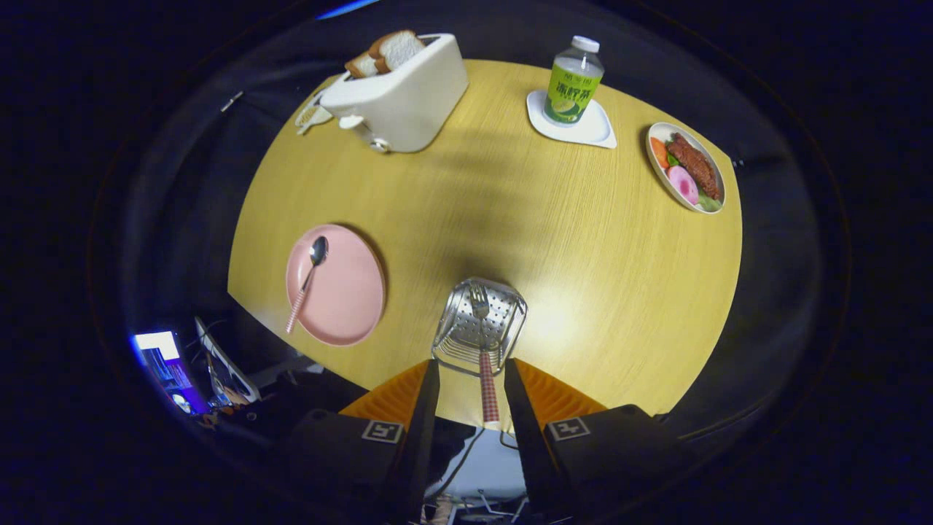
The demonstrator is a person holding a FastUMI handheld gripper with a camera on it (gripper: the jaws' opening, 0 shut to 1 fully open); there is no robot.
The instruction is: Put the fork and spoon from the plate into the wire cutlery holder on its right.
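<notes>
Gripper (472,390) spread apart, fork (483,350) standing loose between its fingers, tines down in the wire cutlery holder (503,321)

The fork (482,343) tines sit half hidden inside the wire cutlery holder (479,324).

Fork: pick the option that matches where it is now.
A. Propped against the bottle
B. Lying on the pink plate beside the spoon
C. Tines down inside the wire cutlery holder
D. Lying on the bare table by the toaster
C: the fork stands tines down in the wire cutlery holder, its handle rising between the open gripper fingers.
</notes>
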